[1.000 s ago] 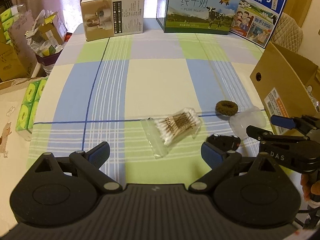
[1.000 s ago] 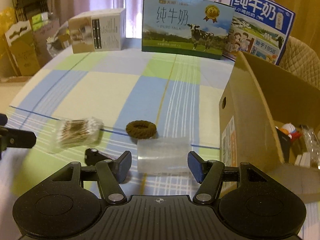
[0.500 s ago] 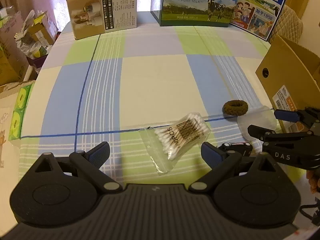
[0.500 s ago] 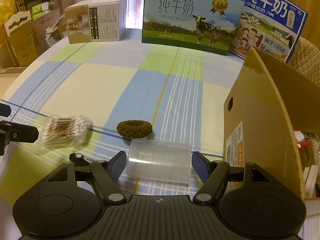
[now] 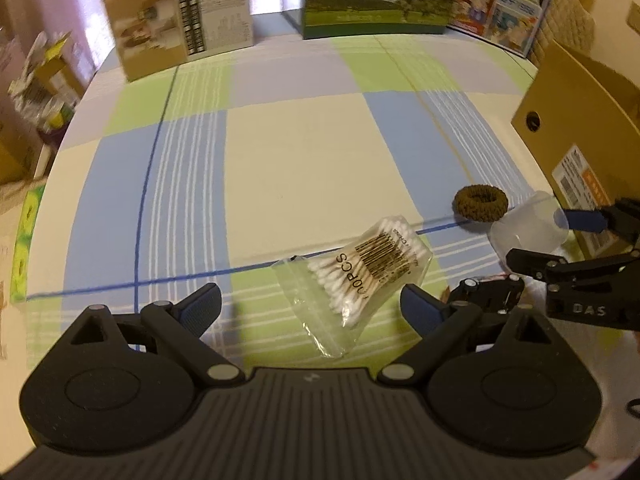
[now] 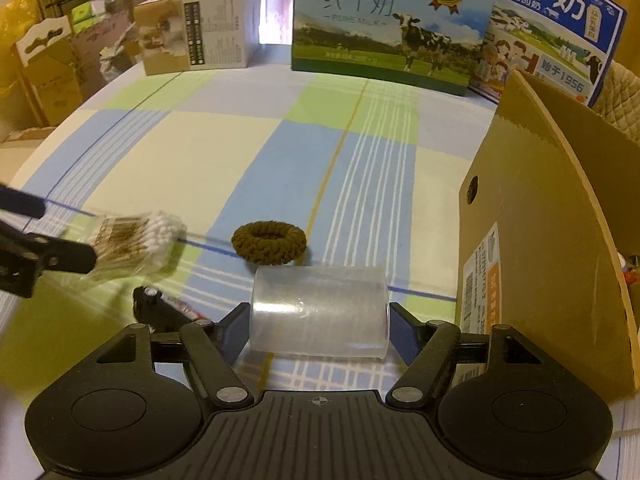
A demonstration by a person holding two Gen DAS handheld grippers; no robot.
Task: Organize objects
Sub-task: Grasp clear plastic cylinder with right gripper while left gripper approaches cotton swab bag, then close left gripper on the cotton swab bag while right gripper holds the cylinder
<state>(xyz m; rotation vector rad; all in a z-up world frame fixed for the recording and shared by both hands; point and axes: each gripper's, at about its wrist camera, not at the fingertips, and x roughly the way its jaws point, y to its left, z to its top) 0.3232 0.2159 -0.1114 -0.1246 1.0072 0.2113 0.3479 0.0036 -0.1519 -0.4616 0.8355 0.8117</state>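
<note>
Near the table's right edge, beside the open cardboard box (image 6: 532,216), the right gripper (image 6: 320,330) brackets a clear plastic cup (image 6: 320,312) lying sideways, jaws wide, apparently mid-grasp; closing comes next. Left gripper (image 5: 310,304) gapes over the bagged cotton swabs (image 5: 360,268).

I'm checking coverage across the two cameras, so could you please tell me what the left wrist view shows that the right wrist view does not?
Only the left wrist view shows the cotton swab bag sharply, barcode up, lying between the open left hand-held gripper fingers. Only the right wrist view shows the full milk carton front and the open right hand-held gripper bracketing the clear cup. Both show the brown hair tie, cardboard box and checked tablecloth.
</note>
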